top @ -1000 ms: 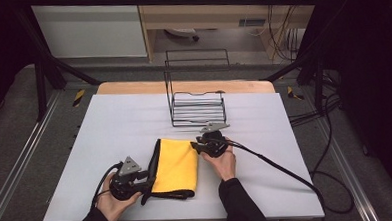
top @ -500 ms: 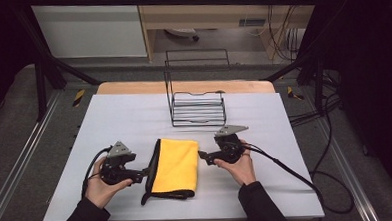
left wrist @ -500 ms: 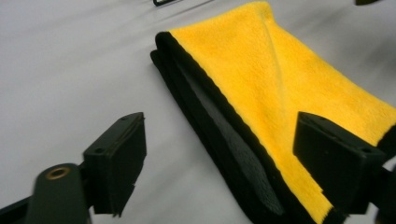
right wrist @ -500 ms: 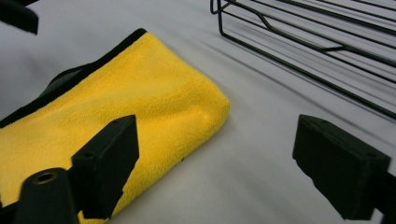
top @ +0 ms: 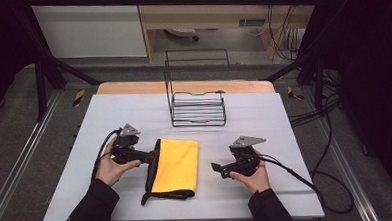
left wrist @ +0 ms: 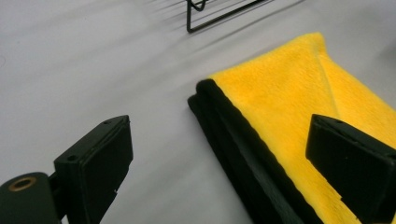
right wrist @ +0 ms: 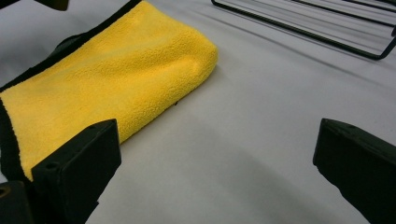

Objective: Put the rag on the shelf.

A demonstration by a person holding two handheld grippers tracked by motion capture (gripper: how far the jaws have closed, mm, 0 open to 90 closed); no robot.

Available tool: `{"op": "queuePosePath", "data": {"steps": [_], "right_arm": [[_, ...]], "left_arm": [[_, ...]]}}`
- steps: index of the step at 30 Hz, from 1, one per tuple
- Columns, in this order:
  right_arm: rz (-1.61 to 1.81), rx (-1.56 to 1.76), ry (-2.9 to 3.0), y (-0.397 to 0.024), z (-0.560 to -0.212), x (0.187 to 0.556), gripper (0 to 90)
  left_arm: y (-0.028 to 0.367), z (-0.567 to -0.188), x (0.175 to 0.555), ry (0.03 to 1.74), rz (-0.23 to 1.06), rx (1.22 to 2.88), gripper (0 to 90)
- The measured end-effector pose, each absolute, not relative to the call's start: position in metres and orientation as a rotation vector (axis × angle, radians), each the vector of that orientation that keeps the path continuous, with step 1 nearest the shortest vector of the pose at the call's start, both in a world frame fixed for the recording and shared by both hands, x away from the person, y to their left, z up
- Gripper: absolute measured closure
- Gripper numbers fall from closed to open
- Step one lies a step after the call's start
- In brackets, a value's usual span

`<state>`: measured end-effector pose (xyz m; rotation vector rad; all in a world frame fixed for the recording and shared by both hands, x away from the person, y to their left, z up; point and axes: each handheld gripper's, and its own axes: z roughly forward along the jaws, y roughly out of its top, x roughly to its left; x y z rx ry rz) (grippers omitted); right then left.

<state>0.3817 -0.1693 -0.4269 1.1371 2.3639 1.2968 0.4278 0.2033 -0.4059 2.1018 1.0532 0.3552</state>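
A folded yellow cloth (top: 175, 162) with black edging lies flat on the grey table top (top: 284, 121), between my two grippers. My left gripper (top: 150, 156) sits at the cloth's left edge, pointing at it. Its jaws have just been opening and stand wide. In the left gripper view (left wrist: 219, 140) the cloth's black hem (left wrist: 233, 140) lies ahead of them, untouched by the pads. My right gripper (top: 214, 167) rests to the right of the cloth, a short gap away. Its jaws have just been opening too, and in the right gripper view (right wrist: 219, 154) only bare table shows between them, beside the cloth (right wrist: 107, 79).
A black wire rack (top: 197, 103) stands upright behind the cloth near the table's far edge. A cable (top: 297, 178) trails from the right gripper over the table's right side. Dark frame posts and floor cables surround the table.
Both grippers have opened and drawn away from the cloth: the left one moved farther up its left side, the right one out to the right and nearer. The cloth stays flat.
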Motion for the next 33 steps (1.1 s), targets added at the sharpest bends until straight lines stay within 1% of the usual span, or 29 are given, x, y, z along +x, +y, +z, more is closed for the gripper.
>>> {"op": "queuePosePath", "data": {"steps": [2, 4, 8, 11, 13, 16, 22, 27, 33], "right_arm": [[1.291, 1.144, 2.366, -0.171, -0.429, 0.380, 1.7], [1.285, 1.143, 2.365, -0.171, -0.428, 0.379, 1.7], [1.311, 1.151, 2.354, -0.171, -0.427, 0.378, 2.2], [1.302, 1.150, 2.362, -0.171, -0.428, 0.378, 2.3], [1.301, 1.150, 2.368, -0.170, -0.428, 0.377, 2.7], [1.307, 1.147, 2.374, -0.169, -0.429, 0.378, 3.1], [1.321, 1.152, 2.375, -0.169, -0.429, 0.377, 3.5], [1.332, 1.155, 2.369, -0.169, -0.429, 0.377, 3.8], [1.350, 1.154, 2.357, -0.169, -0.427, 0.378, 4.0]], "left_arm": [[0.200, -0.407, 0.435, 1.059, 0.377, 2.122, 8.9], [0.197, -0.410, 0.442, 1.074, 0.406, 2.145, 12.8], [0.190, -0.418, 0.454, 1.108, 0.363, 2.110, 17.6], [0.188, -0.425, 0.459, 1.127, 0.387, 2.135, 23.6], [0.189, -0.428, 0.462, 1.143, 0.354, 2.125, 30.8], [0.189, -0.431, 0.465, 1.145, 0.332, 2.111, 39.4], [0.185, -0.437, 0.467, 1.143, 0.307, 2.129, 44.0], [0.181, -0.441, 0.468, 1.148, 0.258, 2.125, 52.5], [0.179, -0.442, 0.469, 1.156, 0.224, 2.124, 59.5]]}}
